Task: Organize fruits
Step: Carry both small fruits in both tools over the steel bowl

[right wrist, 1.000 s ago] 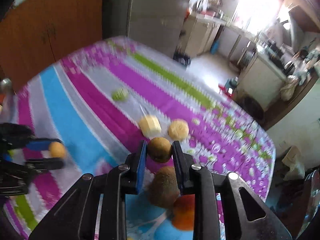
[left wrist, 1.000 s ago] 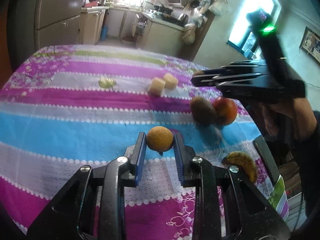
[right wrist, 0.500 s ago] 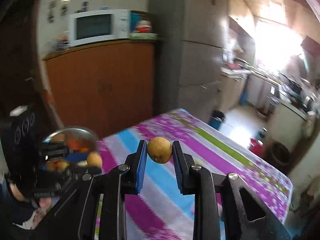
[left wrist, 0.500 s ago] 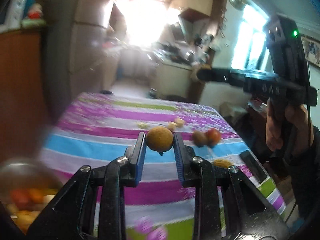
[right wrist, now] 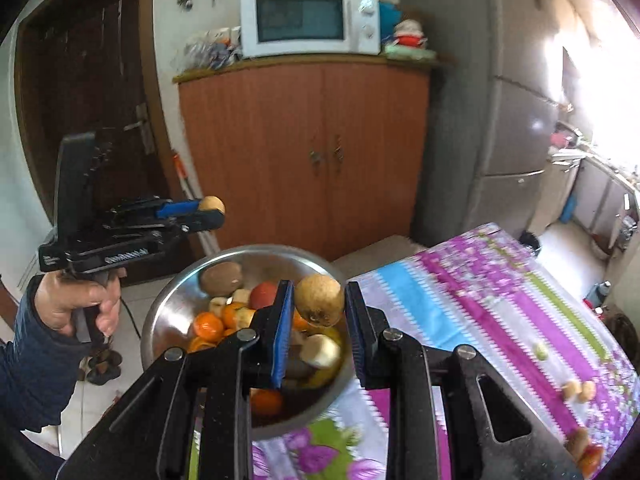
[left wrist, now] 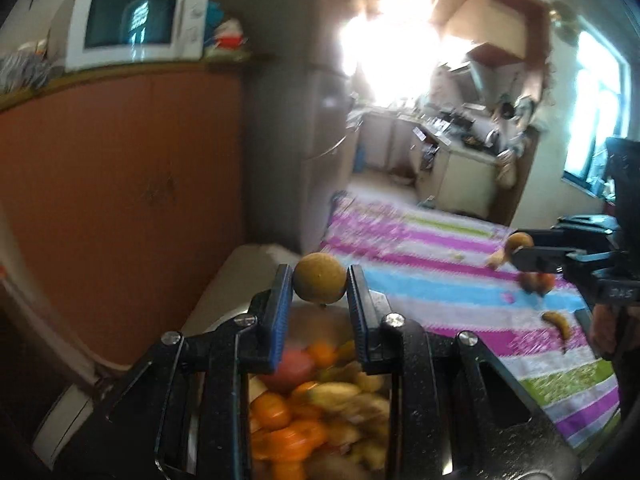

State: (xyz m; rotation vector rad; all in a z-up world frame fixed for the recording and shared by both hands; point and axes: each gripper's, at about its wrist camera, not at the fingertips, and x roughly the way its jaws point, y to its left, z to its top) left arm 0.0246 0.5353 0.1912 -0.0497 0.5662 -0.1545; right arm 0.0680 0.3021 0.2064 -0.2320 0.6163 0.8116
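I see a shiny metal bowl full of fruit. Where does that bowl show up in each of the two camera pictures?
Left wrist view: the metal bowl sits at bottom centre, mostly hidden behind the left gripper; its piled fruit shows between the fingers.
Right wrist view: the bowl sits left of centre, partly behind the right gripper.
Shared landmark: the white microwave on the wooden cabinet, top left in the left view, top centre in the right.

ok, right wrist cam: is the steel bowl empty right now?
No. The steel bowl already holds a pile of fruit, including oranges and a brown kiwi-like fruit.
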